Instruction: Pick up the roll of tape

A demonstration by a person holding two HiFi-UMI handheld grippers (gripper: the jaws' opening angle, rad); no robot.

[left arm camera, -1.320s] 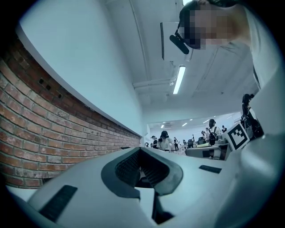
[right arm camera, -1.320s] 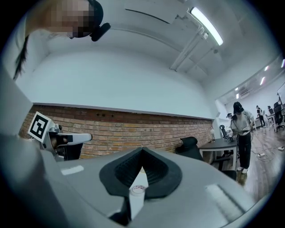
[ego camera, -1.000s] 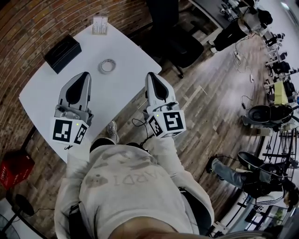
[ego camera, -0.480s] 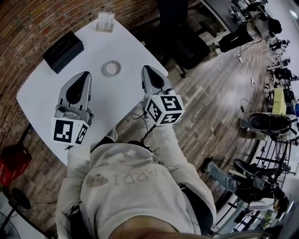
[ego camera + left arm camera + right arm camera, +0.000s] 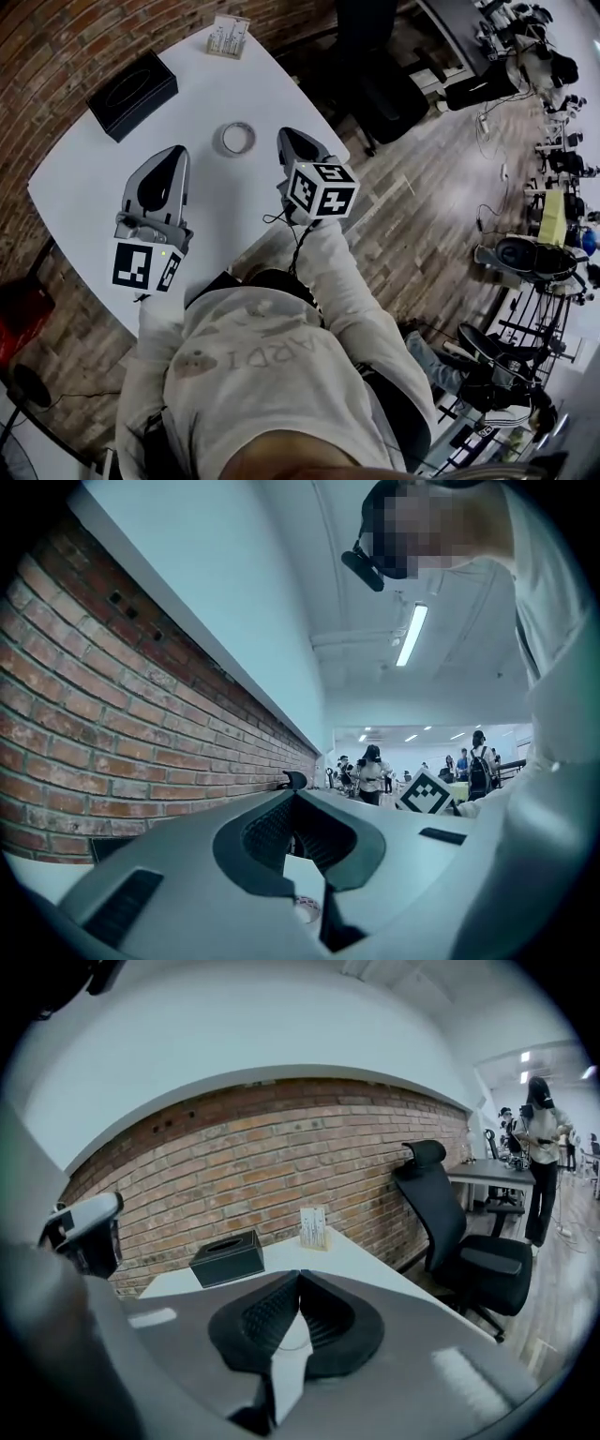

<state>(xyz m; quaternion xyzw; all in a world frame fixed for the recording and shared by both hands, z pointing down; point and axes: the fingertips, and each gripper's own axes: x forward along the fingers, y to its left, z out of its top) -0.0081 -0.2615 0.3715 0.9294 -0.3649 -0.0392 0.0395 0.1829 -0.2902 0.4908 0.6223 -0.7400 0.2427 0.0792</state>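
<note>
Flat ring-shaped tape roll (image 5: 235,139), smooth table (image 5: 94,178)

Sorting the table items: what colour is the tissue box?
The tissue box is black, clearest in the head view.

Pale lettering on sweatshirt (image 5: 255,357), upside down, too faint to read

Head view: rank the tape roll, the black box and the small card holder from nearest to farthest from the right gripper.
From the right gripper:
1. tape roll, just beside its tip.
2. small card holder, ahead at the far corner.
3. black box, far over toward the picture's left.
</note>
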